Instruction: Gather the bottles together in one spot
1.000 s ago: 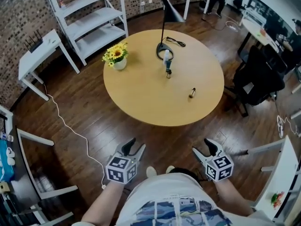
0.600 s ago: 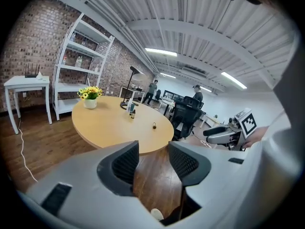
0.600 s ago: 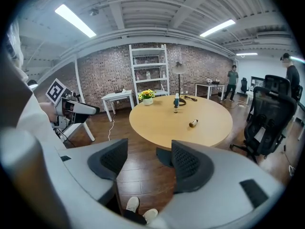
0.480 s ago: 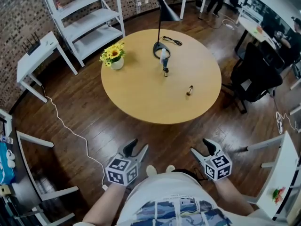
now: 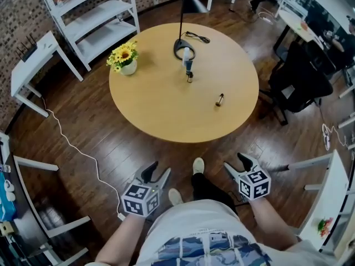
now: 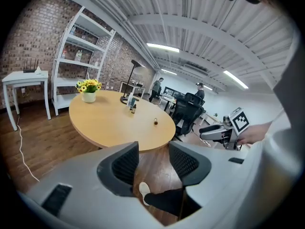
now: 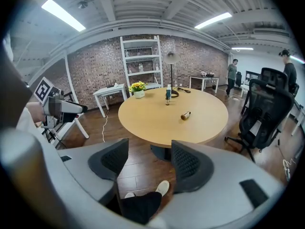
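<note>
Left gripper (image 5: 160, 170) and right gripper (image 5: 235, 163) gape empty (left just widened, right just narrowed); you're only approaching, so next reach the tabletop's (image 5: 166, 110) fallen bottle (image 5: 219, 100).

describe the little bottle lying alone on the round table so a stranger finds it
On the round light wooden table, a tall pale bottle and a short dark bottle stand beside the black desk lamp. The small brown bottle is apart from them and alone lies on its side.

The left gripper (image 6: 153, 149), jaws apart, faces a table (image 6: 109, 122) bearing 3 bottles (image 6: 155, 122).
</note>
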`<state>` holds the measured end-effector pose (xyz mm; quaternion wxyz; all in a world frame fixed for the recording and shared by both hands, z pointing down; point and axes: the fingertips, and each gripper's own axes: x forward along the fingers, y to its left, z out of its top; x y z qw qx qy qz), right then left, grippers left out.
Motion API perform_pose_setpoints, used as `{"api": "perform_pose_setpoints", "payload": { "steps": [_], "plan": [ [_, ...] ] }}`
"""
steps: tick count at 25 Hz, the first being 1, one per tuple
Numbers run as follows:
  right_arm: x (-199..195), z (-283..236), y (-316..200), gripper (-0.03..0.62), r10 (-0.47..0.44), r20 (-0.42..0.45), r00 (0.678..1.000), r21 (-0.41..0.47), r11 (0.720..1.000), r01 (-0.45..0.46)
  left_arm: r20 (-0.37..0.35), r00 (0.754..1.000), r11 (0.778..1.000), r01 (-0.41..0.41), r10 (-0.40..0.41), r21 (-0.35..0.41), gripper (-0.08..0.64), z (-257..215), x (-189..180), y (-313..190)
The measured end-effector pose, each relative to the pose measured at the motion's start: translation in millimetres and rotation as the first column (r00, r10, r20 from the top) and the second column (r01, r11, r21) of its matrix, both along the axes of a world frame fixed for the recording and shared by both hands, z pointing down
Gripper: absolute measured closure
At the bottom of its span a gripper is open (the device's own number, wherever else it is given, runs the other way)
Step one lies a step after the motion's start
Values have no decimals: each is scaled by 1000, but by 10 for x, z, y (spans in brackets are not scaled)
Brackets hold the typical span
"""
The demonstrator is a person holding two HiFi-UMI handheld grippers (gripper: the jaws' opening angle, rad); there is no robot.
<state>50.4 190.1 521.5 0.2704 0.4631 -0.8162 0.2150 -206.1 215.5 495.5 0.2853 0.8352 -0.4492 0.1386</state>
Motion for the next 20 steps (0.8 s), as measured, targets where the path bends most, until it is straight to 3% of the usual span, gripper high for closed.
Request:
{"api": "perform_pose_setpoints", "payload": {
  "steps": [7,13,20],
  "plan": [
    [2,288,-1100,304,1,20,1000,-42,999,0,3,999,998,45,-45,-32,387,-27,55,-661],
    [138,651,-2274,304,6,47,999,-113,994,-1,74,996,998,58,-57,-17,387,-262,242,-1522],
    [463,1325,-3274,345,104,74,992,-236,968,-84,105,992,996,74,-68,-54,387,-212,698,-2211]
  ]
}}
